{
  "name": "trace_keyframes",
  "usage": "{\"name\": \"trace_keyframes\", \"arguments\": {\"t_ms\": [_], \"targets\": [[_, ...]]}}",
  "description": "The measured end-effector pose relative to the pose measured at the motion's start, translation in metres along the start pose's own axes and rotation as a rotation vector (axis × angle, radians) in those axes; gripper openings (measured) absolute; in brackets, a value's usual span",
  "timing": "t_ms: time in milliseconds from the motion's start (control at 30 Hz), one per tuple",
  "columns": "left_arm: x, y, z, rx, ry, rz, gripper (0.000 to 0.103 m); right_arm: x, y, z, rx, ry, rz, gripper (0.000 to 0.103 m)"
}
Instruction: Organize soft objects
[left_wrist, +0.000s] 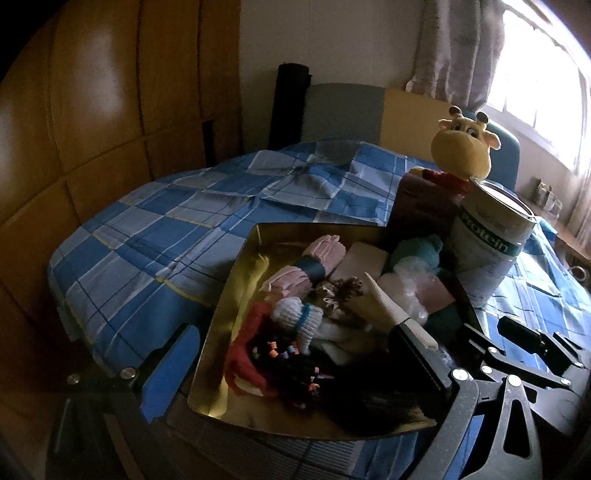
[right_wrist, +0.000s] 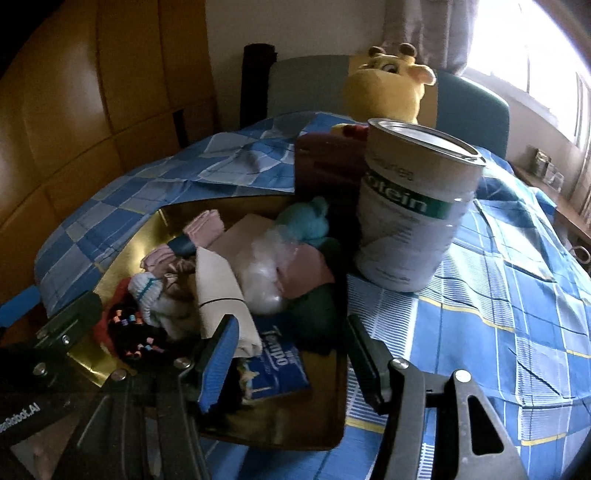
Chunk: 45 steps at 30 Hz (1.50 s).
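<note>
while hovering over the heap, note the left gripper (left_wrist: 291, 339) spread wide across the near end of the gold tray (left_wrist: 221, 314), pinching nothing. inside, from the left, find a red knit piece (left_wrist: 243, 339), a black bundle with coloured beads (left_wrist: 295, 369), a white sock roll with a blue band (left_wrist: 295, 317) and pink rolled socks (left_wrist: 317, 254). further along, find a beige cloth (right_wrist: 218, 291), a crumpled clear bag (right_wrist: 262, 273), a teal plush (right_wrist: 310, 221) and a blue tissue pack (right_wrist: 277, 365). see the right gripper (right_wrist: 291, 347) likewise spread, holding nothing, poised just above that pack. judge the pile to fit either soft things gathered into the tray or a jumble awaiting sorting; cannot tell which. for any grasp, take one item only, bite its thick middle rather than a loose edge, close gently, lift straight up to avoid dragging neighbours, and steady the tray with the other tool. beware snagging the beads. keep clear of the maroon box (right_wrist: 325, 162), the giraffe plush (right_wrist: 384, 85) behind it and the open tin (right_wrist: 413, 206) standing on the checked bed cover (right_wrist: 498, 295) just right of the tray. read "tempo" on the pack and "protein" on the tin's green band. leave the upside-down white lettering (right_wrist: 18, 415) on the left tool as only partly legible.
</note>
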<state>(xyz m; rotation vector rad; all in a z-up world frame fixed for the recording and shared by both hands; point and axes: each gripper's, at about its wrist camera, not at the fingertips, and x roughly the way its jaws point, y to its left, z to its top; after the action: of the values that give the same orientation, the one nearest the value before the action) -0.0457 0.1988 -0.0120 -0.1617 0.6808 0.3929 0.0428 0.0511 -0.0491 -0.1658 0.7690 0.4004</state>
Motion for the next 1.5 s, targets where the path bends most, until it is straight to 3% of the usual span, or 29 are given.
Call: {"name": "trace_keyframes", "arguments": {"t_ms": [1500], "targets": [[-0.0032,-0.0108,-0.0031,0.012,0.006,-0.009,0.103,-0.0039,-0.0056,-0.0012,0.020,-0.014,-0.010,0.059]]}}
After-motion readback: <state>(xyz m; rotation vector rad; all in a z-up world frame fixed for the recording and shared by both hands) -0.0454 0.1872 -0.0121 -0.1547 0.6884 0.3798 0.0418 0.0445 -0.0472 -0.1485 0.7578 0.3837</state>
